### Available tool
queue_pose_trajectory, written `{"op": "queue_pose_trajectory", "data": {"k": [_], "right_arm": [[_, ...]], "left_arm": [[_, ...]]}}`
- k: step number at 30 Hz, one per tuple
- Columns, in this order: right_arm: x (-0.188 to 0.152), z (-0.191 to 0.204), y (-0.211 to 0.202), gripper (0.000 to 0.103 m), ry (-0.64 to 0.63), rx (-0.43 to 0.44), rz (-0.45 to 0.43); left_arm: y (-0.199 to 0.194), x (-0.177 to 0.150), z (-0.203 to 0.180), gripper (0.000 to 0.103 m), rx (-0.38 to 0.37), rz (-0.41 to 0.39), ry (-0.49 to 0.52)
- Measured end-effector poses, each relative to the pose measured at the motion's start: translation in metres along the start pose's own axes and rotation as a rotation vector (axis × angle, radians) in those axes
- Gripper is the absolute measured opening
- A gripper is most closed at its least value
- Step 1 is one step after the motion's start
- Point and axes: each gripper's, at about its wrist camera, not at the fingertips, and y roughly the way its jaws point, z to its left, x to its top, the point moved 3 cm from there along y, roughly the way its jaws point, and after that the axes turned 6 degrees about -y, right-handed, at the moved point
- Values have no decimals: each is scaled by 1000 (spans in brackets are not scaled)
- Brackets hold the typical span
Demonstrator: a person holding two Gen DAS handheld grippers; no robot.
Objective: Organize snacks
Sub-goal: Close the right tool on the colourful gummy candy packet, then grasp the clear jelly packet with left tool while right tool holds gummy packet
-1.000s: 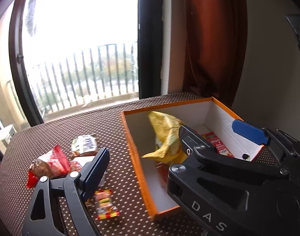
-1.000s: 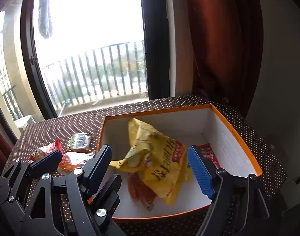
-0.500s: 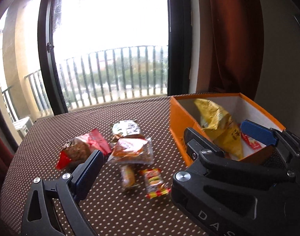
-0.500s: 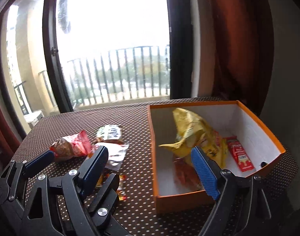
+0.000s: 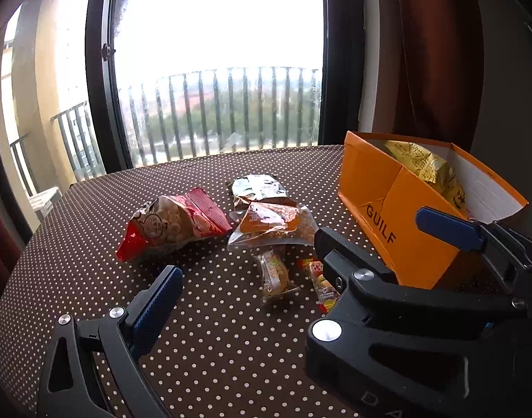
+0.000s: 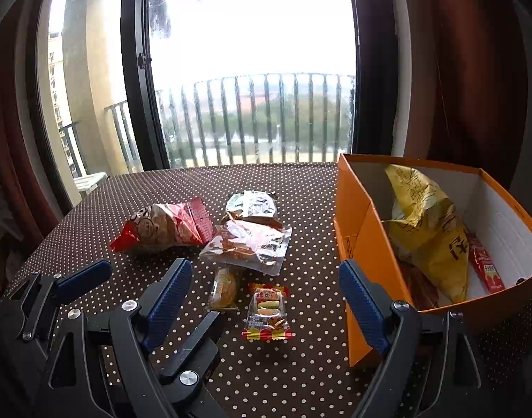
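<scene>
An orange box (image 6: 362, 233) with a white inside stands on the right of the table, holding a yellow bag (image 6: 426, 226) and a red packet (image 6: 485, 268). Left of it lie loose snacks: a red bag (image 6: 161, 226), a silver packet (image 6: 252, 205), a clear packet with an orange label (image 6: 248, 244), a small wrapped bun (image 6: 226, 289) and a small candy packet (image 6: 267, 310). My right gripper (image 6: 266, 268) hangs open and empty just above the bun and the candy. My left gripper (image 5: 266, 278) is open and empty too; its right finger is hidden behind the right gripper.
The table wears a brown cloth with white dots (image 6: 301, 383), and its round edge falls away at the left. Behind it are a big window (image 6: 252, 69) with balcony railings and a brown curtain (image 6: 450, 69) at the right. The two grippers sit side by side and overlap.
Both views have swung left and lower, from over the orange box to the loose snacks. The box now sits at the right. Both pairs of jaws stand a little wider.
</scene>
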Motion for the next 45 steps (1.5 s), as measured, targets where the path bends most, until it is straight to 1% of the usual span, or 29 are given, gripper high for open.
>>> {"op": "queue_pose_trajectory", "data": {"k": [2, 5, 8, 10, 12, 16, 20, 21, 22, 23, 24, 25, 28, 32, 36, 39, 41, 45], "right_arm": [[-5, 5, 9, 88, -9, 20, 22], [-12, 10, 23, 87, -20, 35, 38], [-21, 8, 41, 81, 2, 59, 89], [-26, 6, 52, 79, 14, 59, 118], [-31, 3, 63, 73, 23, 50, 151], [-39, -4, 83, 68, 51, 62, 217], [-46, -5, 97, 59, 53, 64, 264], [-46, -3, 97, 54, 31, 47, 255], [-45, -3, 99, 54, 28, 48, 257], [-45, -3, 99, 51, 25, 48, 257], [-45, -3, 100, 44, 20, 41, 256], [-45, -4, 100, 43, 14, 35, 256], [-45, -5, 100, 41, 13, 36, 256], [-41, -9, 99, 39, 29, 66, 244], [-28, -15, 95, 39, 31, 57, 209], [-16, -18, 99, 40, 49, 75, 203], [-12, -21, 105, 40, 67, 82, 215], [-4, -27, 119, 40, 90, 57, 228]], "left_arm": [[8, -5, 5, 100, -2, 17, -1], [25, -13, 10, 100, 16, 60, -7], [42, -21, 14, 99, 55, 102, -5], [53, -24, 15, 98, 70, 130, -5], [62, -27, 16, 96, 82, 156, -3], [76, -31, 13, 93, 94, 194, 19], [88, -36, 8, 88, 84, 234, 43], [90, -36, 7, 88, 82, 237, 45], [90, -36, 7, 88, 79, 233, 45], [90, -35, 7, 88, 77, 236, 45], [90, -36, 6, 88, 75, 237, 45], [91, -36, 6, 88, 75, 236, 46], [91, -35, 6, 87, 73, 239, 43], [88, -29, 4, 87, 72, 225, 36], [88, -16, 1, 87, 77, 194, 29], [95, -6, 3, 87, 80, 197, -8], [102, -1, 4, 81, 75, 217, -38], [117, 5, 5, 72, 68, 243, -75]]}}
